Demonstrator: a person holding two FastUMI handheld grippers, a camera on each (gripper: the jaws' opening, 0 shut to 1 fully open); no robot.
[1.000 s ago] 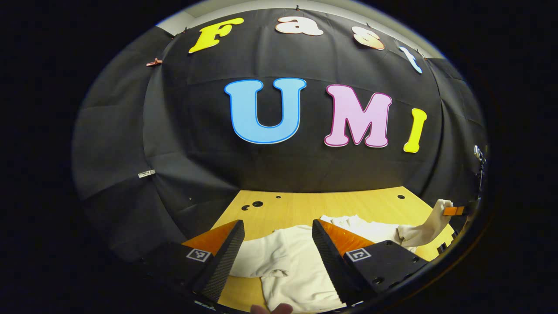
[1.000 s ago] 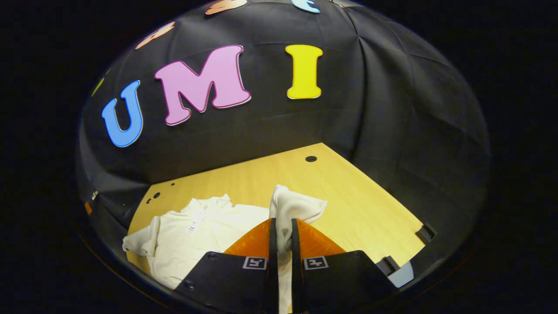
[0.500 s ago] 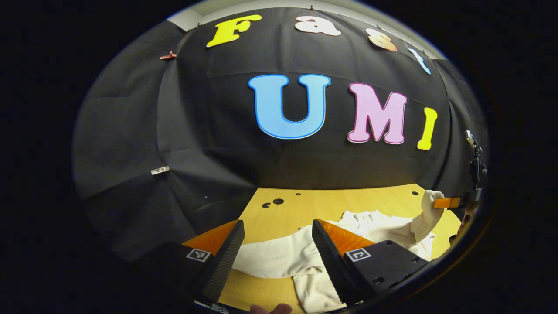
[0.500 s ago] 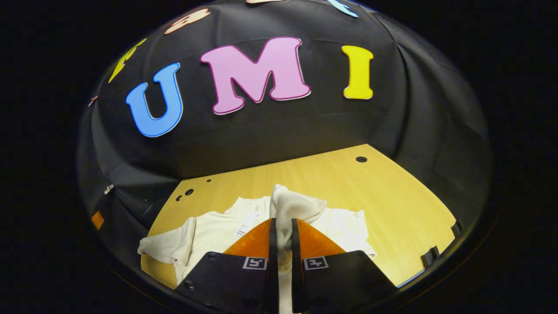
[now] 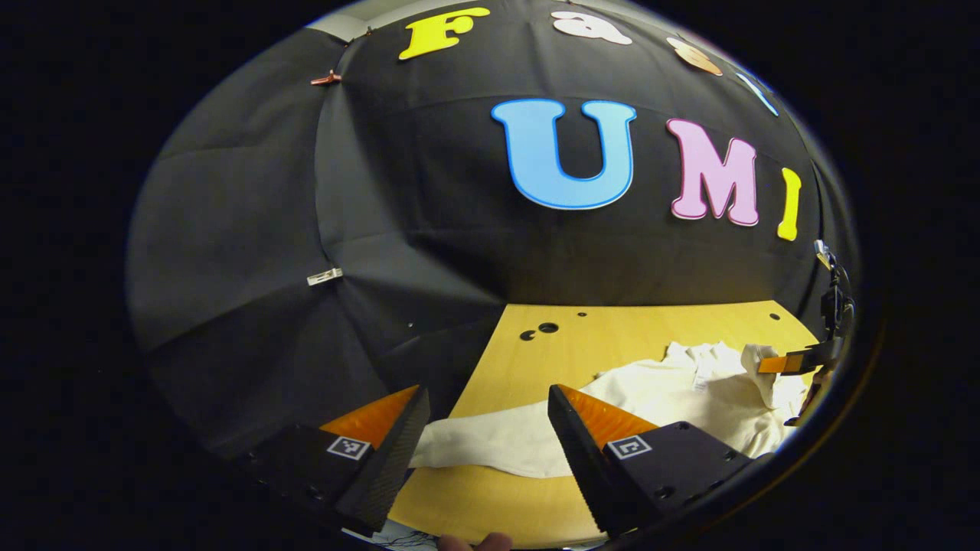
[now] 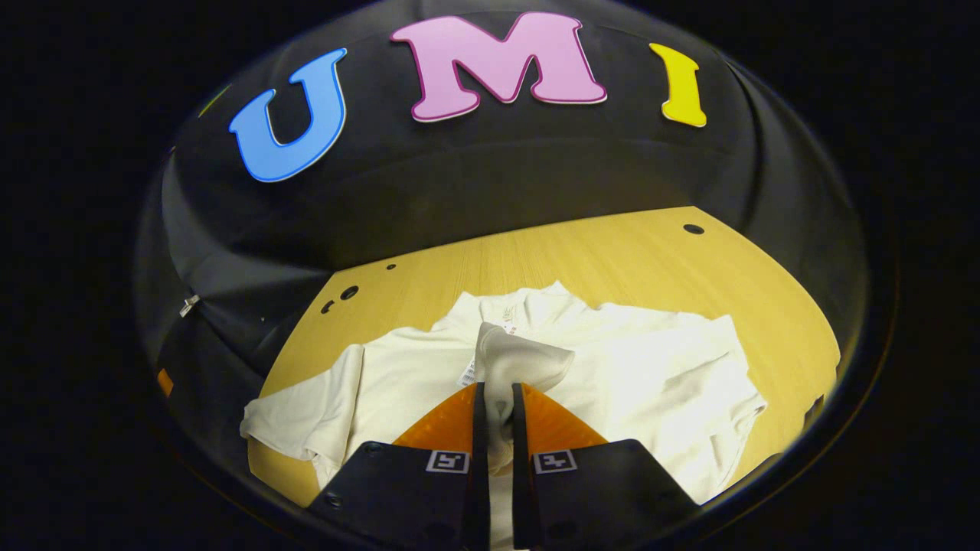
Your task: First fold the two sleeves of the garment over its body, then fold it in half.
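Observation:
A white short-sleeved garment (image 6: 643, 360) lies flat on the wooden table (image 6: 612, 252), collar toward the wall. My right gripper (image 6: 496, 389) is shut on one sleeve (image 6: 524, 360), holding it bunched above the middle of the body, near the collar tag. The other sleeve (image 6: 298, 417) lies spread at the left. In the left gripper view that spread sleeve (image 5: 498, 444) lies on the table between and beyond the fingers of my left gripper (image 5: 486, 394), which is open and holds nothing. The right gripper (image 5: 781, 363) shows far right, over the garment (image 5: 689, 394).
Black cloth walls close the table on the far side and both flanks. Small round holes (image 5: 547, 327) mark the table's far left corner, and another hole (image 6: 693, 229) the far right. Bare wood (image 5: 612, 337) lies between the garment and the wall.
The right gripper has carried its sleeve from the garment's outer side to above the middle of the body. The left gripper has shifted left, so the spread sleeve now lies between its open fingers.

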